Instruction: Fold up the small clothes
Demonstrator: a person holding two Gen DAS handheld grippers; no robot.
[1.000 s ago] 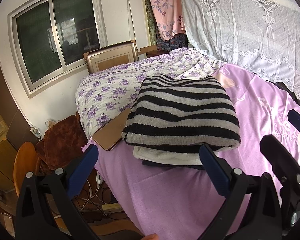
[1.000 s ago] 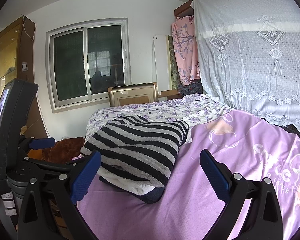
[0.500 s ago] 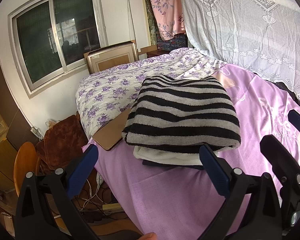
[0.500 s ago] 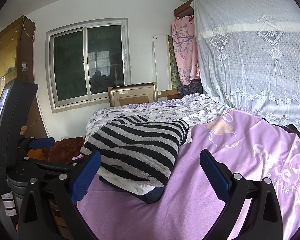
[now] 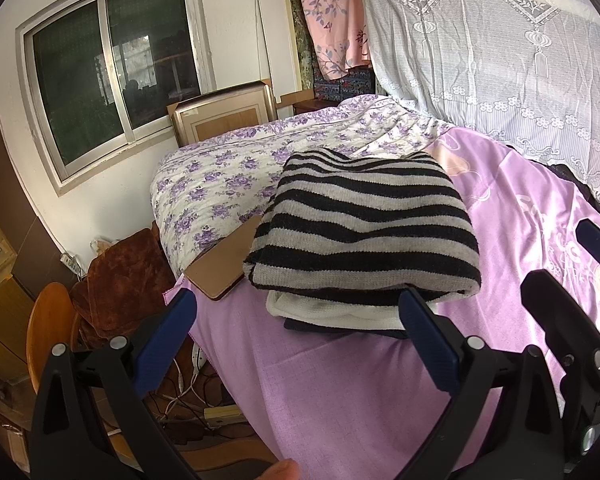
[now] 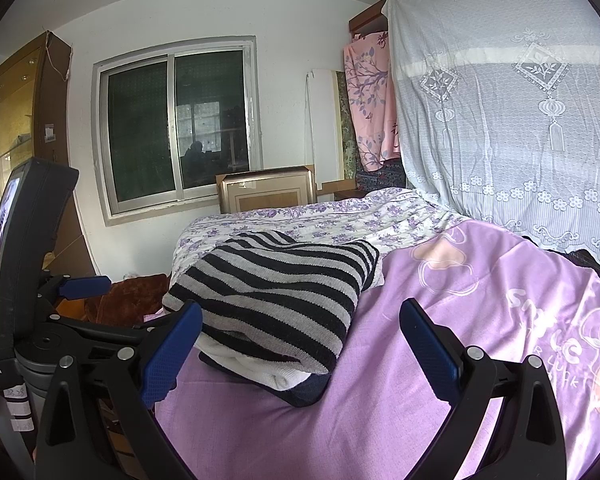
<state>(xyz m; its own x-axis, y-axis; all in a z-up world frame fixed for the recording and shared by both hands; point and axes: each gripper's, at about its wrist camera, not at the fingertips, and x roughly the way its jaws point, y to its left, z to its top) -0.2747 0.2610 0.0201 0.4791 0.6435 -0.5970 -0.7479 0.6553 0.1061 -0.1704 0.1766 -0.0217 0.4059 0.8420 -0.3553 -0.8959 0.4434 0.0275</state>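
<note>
A folded striped sweater (image 5: 360, 232) in black and grey lies on top of a small stack of folded clothes on the bed (image 5: 340, 392), near the bed's left edge, where the purple sheet (image 6: 440, 360) meets the flowered quilt (image 5: 220, 184). Under it lie a folded white garment (image 5: 324, 312) and, at the bottom, a dark garment (image 6: 304, 394) whose edge alone shows. The sweater's stripes and its long side run across the bed, and its rounded fold faces the near end of the bed. A brown board (image 5: 220, 268) sticks out from under the stack at the left edge of the bed.

The left gripper (image 5: 296, 332) hangs just short of the stack, its jaws wide apart and holding nothing. The right gripper (image 6: 300, 344) hangs beside it, over the purple sheet to the right of the stack, its jaws also wide apart and empty. Neither touches the clothes.

A window (image 6: 176, 128) is set in the far wall, and a lace curtain (image 6: 500, 120) hangs along the right side of the bed
</note>
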